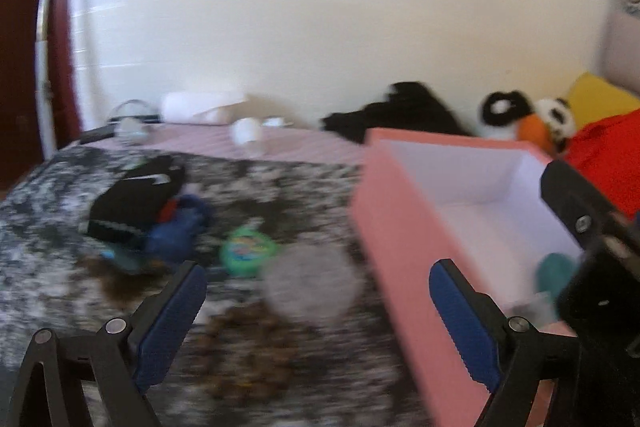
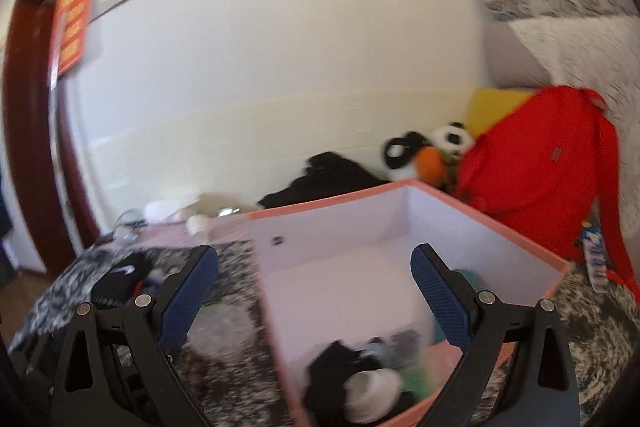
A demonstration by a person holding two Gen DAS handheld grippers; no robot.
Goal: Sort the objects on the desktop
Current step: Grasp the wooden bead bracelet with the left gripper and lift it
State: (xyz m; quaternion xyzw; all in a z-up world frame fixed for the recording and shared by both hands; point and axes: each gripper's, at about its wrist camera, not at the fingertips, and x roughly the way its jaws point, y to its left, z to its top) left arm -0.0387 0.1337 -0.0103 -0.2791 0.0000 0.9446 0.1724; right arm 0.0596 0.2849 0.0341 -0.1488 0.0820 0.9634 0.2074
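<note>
surface: black-and-white mottled cover, pink striped cloth past it toward the wall
landmark: pink box, open top, white inside
room: white wall behind pink box; red backpack and panda plush to its right; black garment behind it
loose items: left of pink box, green round thing, black pouch, blue item
in box: dark and white items (too blurred to name)
left gripper: jaws wide, nothing between
right gripper: jaws wide, holding nothing, over pink box
</note>
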